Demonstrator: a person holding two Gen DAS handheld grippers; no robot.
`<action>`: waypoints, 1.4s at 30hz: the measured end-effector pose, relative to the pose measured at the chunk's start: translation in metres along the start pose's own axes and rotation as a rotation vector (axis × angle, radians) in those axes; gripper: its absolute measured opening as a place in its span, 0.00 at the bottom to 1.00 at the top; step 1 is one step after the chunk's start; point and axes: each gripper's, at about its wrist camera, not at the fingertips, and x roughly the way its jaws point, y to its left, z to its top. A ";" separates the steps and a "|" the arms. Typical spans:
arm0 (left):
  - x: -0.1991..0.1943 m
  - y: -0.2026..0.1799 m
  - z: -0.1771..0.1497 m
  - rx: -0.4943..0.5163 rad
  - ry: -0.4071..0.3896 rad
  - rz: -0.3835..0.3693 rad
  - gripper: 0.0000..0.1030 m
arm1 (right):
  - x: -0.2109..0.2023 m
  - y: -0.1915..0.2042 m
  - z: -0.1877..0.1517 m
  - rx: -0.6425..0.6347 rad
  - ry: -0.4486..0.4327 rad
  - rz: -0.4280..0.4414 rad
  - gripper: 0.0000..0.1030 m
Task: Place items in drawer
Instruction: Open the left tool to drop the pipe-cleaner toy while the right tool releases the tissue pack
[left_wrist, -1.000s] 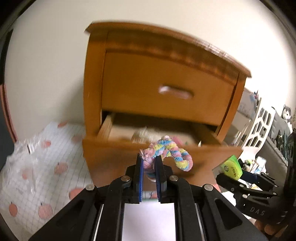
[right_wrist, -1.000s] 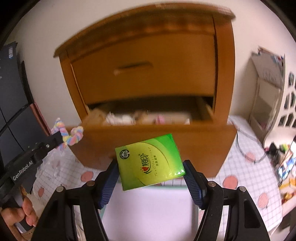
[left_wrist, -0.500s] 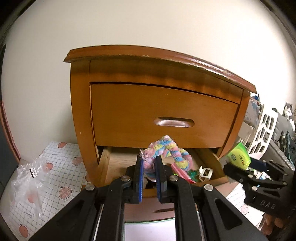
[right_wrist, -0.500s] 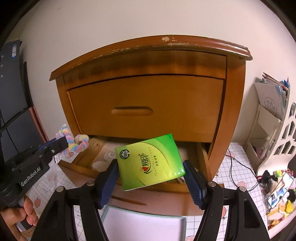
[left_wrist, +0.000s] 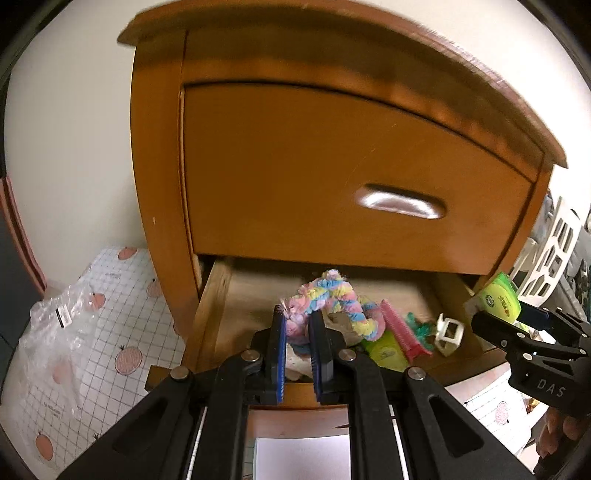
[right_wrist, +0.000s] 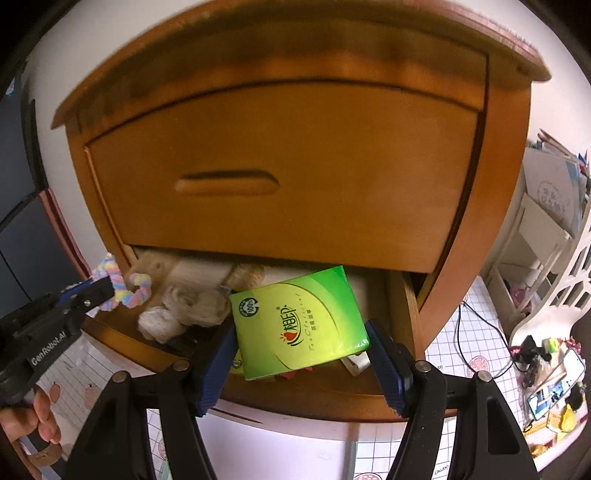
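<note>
Left fingers (left_wrist: 277, 347): blue pads clamped on one end of the chenille loop (left_wrist: 332, 299); rest of the pastel twist curls up and to the right, free of the pads.
Left gripper (left_wrist: 298, 332): over the left part of the open drawer (left_wrist: 210, 306), loop hanging above the things inside; seen from the right wrist at far left (right_wrist: 94, 291), held by a hand (right_wrist: 40, 424).
Right fingers (right_wrist: 388, 369): blue pads pressed on both short sides of the tissue pack (right_wrist: 299, 325), tilted, printed face toward the camera.
Right gripper (right_wrist: 301, 365): over the right part of the drawer (right_wrist: 295, 398), pack above the front edge; in the left view at far right (left_wrist: 517, 325), pack (left_wrist: 498, 299) just beside the cabinet's right post.
Drawer: lower one, pulled out; holds a pink comb (left_wrist: 400, 332), a green item (left_wrist: 384, 354), a white clip (left_wrist: 448, 332), pale crumpled cloth (right_wrist: 184, 310).
Upper drawer (left_wrist: 332, 177): closed, recessed handle (left_wrist: 399, 203) in the middle of its front.
Cabinet (right_wrist: 476, 240): wooden, against a pale wall.
Mat (left_wrist: 122, 332): white grid with pink fruit prints, under and beside the cabinet.
Plastic bag (left_wrist: 55, 332): clear, crumpled, on the mat left of the cabinet.
White rack (right_wrist: 546, 266): right of the cabinet.
</note>
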 end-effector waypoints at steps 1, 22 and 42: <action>0.002 0.002 0.000 -0.002 0.005 0.004 0.11 | 0.004 -0.001 0.000 0.001 0.008 -0.002 0.69; 0.024 0.000 -0.002 0.016 0.055 0.010 0.39 | 0.032 -0.008 0.004 -0.002 0.058 -0.020 0.70; -0.002 0.004 -0.006 -0.017 -0.002 0.080 0.89 | 0.016 -0.019 -0.003 -0.003 0.012 -0.011 1.00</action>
